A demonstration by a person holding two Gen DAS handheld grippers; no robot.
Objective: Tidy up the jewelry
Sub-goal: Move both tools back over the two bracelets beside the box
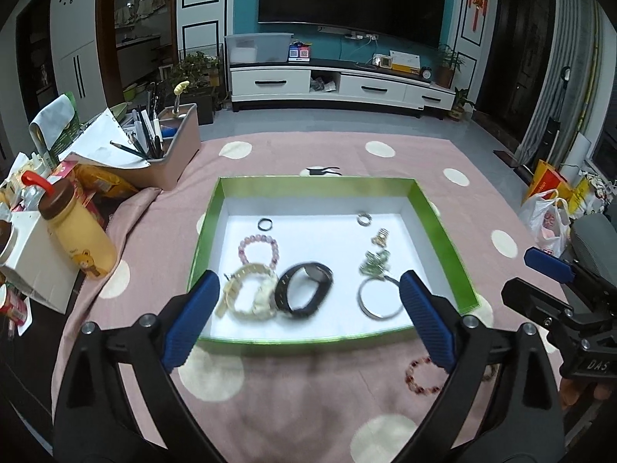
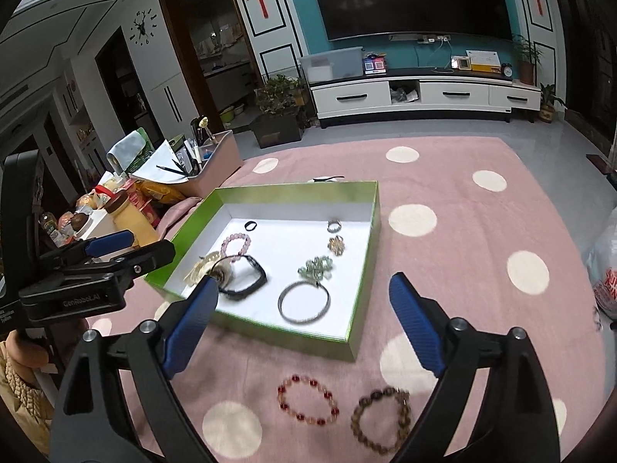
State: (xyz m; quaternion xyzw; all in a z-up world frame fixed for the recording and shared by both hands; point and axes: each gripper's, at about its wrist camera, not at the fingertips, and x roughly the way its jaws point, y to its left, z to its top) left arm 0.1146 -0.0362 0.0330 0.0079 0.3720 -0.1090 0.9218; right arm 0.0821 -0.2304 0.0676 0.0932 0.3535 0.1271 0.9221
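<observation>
Both hand-held grippers, left [image 1: 308,301] and right [image 2: 300,305], hang wide and empty over the tabletop, where most jewelry already lies in the green box [image 2: 362,254], leaving a red bracelet [image 2: 308,399] and seemingly brown one [image 2: 380,418] outside.

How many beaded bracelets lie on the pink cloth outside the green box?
2: a red beaded bracelet near the box's front edge, and a brown beaded bracelet just right of it. None appears hidden.
</observation>
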